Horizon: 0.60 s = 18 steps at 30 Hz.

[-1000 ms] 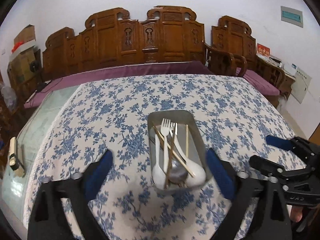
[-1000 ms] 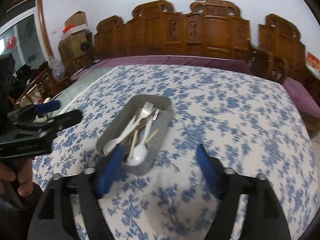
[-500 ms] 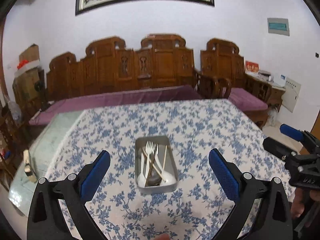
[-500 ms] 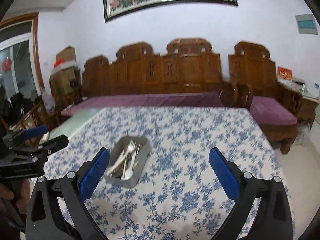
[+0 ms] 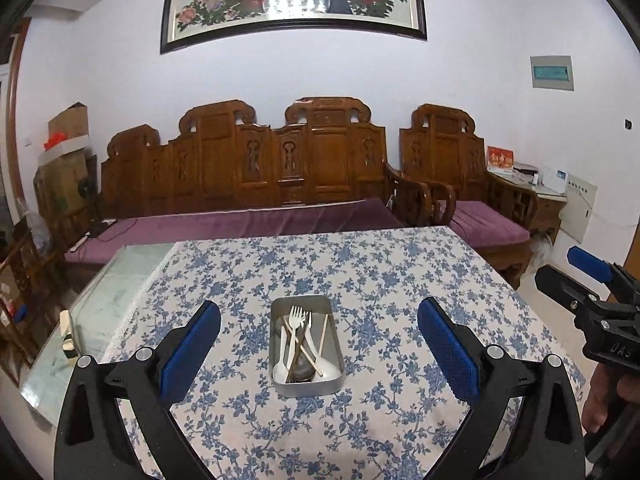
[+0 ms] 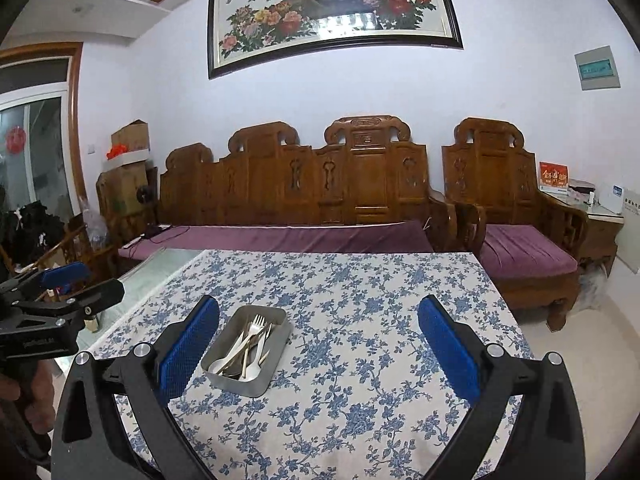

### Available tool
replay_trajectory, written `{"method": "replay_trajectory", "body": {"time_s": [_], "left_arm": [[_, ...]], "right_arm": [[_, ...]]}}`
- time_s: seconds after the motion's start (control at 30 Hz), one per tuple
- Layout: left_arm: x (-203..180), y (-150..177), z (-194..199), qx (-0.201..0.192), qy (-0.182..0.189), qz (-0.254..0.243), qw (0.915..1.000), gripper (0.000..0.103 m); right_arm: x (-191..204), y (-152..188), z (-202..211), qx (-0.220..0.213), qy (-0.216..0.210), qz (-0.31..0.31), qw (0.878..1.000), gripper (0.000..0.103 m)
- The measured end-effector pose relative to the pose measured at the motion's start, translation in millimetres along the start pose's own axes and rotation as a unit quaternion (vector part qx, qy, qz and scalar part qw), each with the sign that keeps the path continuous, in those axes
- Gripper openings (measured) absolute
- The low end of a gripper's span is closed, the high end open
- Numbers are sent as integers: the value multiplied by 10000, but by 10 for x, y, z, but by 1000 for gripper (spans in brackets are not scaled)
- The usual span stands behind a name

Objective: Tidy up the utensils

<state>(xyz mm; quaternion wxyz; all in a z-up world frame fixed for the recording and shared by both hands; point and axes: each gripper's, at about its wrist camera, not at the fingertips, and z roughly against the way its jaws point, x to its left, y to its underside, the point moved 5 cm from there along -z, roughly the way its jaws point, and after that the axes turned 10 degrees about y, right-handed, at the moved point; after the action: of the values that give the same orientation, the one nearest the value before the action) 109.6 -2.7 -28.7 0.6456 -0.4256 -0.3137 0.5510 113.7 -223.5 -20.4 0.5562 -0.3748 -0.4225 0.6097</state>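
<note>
Near the lower middle of the left wrist view, a grey metal tray (image 5: 307, 380) sits on the blue-flowered tablecloth (image 5: 360, 272), and the utensils lie inside it: a white plastic fork (image 5: 295, 320) with its tines toward the far end, white spoons (image 5: 280, 368) with bowls at the near end, a wooden chopstick (image 5: 322, 334) along the right side, and a darker piece crossing them that I cannot make out for sure. The left gripper (image 5: 319, 344) hangs above the table with its jaws spread wide, blue pads at either side of the tray and clear of it, nothing between them. In the right wrist view the tray (image 6: 256, 388) appears left of centre, just beside the left-hand pad. The right gripper (image 6: 319, 344) has its jaws at their widest, empty, well above the cloth. Each gripper shows at the edge of the other's view. A carved wooden bench (image 5: 256, 168) with a purple cushion stands behind the table, under a framed flower painting (image 5: 292, 0).
</note>
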Motion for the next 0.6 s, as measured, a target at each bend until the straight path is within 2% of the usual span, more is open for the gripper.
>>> {"method": "replay_trajectory", "body": {"time_s": [0.6], "left_arm": [[36, -3, 46, -39, -78, 30, 10000, 95]], "right_arm": [[44, 1, 52, -26, 2, -17, 10000, 100]]}}
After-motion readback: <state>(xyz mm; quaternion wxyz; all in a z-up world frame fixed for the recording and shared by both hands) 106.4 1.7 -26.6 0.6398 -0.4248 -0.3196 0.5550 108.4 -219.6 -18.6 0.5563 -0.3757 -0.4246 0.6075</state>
